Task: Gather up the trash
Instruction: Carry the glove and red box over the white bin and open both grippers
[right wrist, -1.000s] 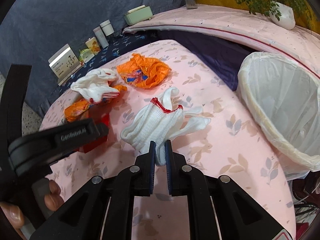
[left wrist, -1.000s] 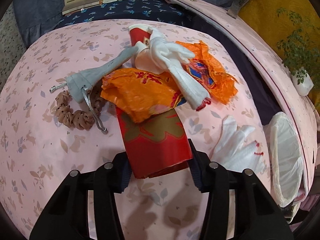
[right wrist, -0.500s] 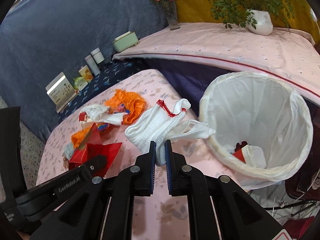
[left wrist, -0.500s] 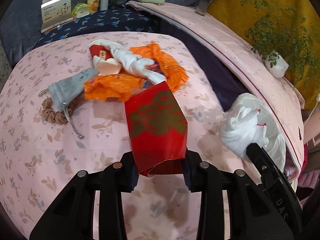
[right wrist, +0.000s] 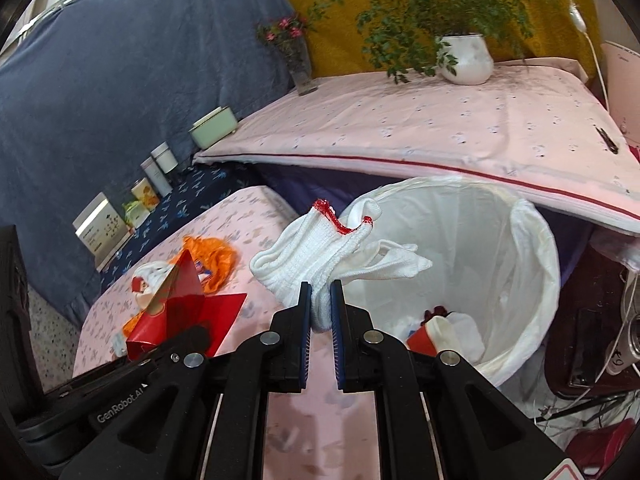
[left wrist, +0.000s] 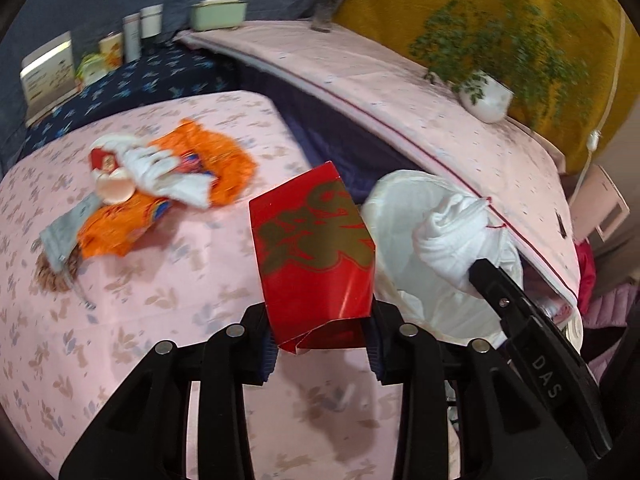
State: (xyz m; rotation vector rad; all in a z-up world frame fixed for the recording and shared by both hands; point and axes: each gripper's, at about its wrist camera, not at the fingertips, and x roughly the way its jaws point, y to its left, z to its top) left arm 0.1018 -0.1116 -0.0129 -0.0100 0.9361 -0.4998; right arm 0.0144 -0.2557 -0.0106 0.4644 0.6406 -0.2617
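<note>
My left gripper (left wrist: pixel 320 332) is shut on a red and gold paper box (left wrist: pixel 314 256) and holds it above the pink table near the bin. My right gripper (right wrist: pixel 320 320) is shut on a white knit glove (right wrist: pixel 320 256) with a red cuff, held over the near rim of the white-lined trash bin (right wrist: pixel 520 280). The glove (left wrist: pixel 448 236) and the bin (left wrist: pixel 392 216) also show in the left wrist view. Trash lies at the bin's bottom (right wrist: pixel 440 328). Orange wrappers (left wrist: pixel 212 160), another white glove (left wrist: pixel 160 168) and a red cup (left wrist: pixel 104 160) lie on the table.
A grey pouch (left wrist: pixel 60 232) and brown scrunchie (left wrist: pixel 48 276) lie at the table's left. A raised pink-covered surface (right wrist: pixel 440 120) with a potted plant (right wrist: pixel 464 56) and a vase (right wrist: pixel 300 68) stands behind the bin. Boxes and bottles (right wrist: pixel 132 204) line the far side.
Both grippers have lifted and moved right toward the bin, carrying the red box and the white glove off the table. The glove now hangs over the bin's rim.
</note>
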